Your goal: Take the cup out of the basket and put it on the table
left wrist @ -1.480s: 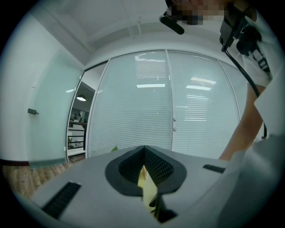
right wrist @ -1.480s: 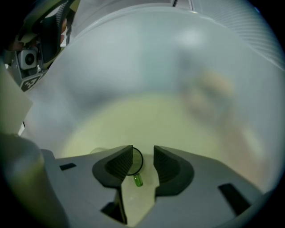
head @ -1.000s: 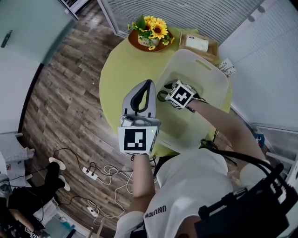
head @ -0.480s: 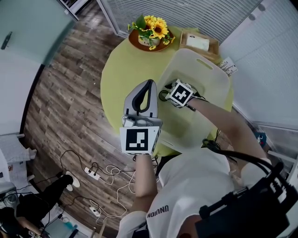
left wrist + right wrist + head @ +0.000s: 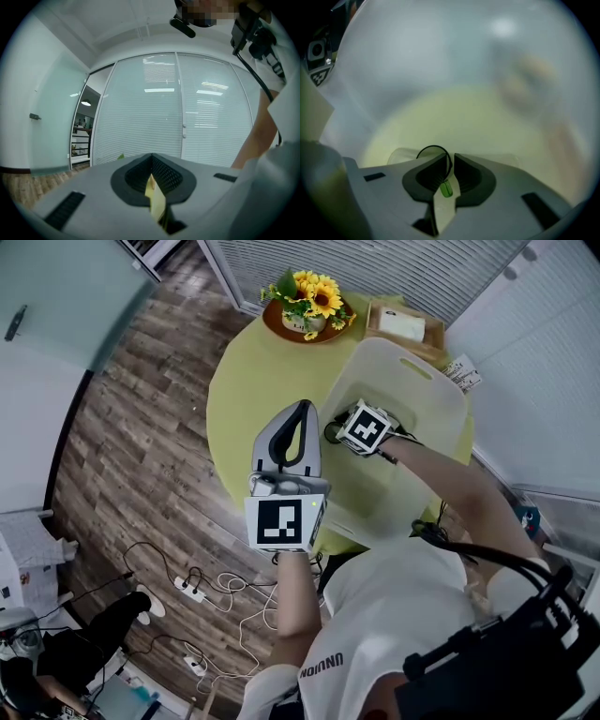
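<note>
A white plastic basket (image 5: 412,367) stands on the round yellow-green table (image 5: 253,381). My right gripper (image 5: 336,430) reaches down inside it at its left wall. The cup (image 5: 328,434) shows there only as a small dark ring at the tips. In the right gripper view the cup (image 5: 429,151) is pale with a thin dark rim, and the right gripper (image 5: 451,159) is closing with that rim pinched between its pads. My left gripper (image 5: 298,407) hovers over the table's near edge, beside the basket, shut and holding nothing. The left gripper (image 5: 151,157) faces a glass wall with blinds.
A brown dish of sunflowers (image 5: 309,301) sits at the table's far side. A wooden tray (image 5: 403,326) with a white item lies behind the basket. Cables and a power strip (image 5: 187,587) lie on the wood floor to the left.
Both grippers keep nearly the same places. The right gripper stays low in the basket at the cup, and the left has drifted slightly right.
</note>
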Action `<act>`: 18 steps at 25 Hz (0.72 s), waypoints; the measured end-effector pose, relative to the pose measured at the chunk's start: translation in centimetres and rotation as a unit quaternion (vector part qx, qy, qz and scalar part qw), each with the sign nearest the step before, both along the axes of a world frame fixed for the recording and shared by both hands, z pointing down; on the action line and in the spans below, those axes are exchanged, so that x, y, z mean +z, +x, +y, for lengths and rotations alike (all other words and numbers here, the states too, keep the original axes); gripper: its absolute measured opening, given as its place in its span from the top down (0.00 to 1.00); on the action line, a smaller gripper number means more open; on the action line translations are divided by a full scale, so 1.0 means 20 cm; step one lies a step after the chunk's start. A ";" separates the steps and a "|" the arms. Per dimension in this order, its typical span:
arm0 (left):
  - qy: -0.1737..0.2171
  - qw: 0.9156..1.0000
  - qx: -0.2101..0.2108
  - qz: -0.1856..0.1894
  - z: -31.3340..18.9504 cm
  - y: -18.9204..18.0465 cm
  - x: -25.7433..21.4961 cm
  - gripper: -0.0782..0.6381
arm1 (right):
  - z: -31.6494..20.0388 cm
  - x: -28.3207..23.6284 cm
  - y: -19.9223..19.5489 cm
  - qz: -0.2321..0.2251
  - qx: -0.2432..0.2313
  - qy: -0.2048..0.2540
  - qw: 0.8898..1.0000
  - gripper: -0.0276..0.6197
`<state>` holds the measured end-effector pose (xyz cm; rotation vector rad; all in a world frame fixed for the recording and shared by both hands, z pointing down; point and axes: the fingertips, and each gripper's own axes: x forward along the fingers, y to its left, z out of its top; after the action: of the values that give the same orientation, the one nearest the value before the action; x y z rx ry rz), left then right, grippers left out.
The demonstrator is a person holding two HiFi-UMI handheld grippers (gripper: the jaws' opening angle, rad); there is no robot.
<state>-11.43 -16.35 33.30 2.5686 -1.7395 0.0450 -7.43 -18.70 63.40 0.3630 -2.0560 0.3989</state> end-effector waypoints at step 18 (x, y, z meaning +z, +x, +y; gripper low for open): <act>0.007 1.000 -0.007 -0.006 -0.01 0.00 0.01 0.87 | -0.04 0.00 0.04 0.005 0.029 -0.019 0.999 0.89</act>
<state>-11.49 -16.64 33.41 2.5716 -1.7667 0.0479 -6.56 -19.50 63.39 0.4017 -2.0292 0.4714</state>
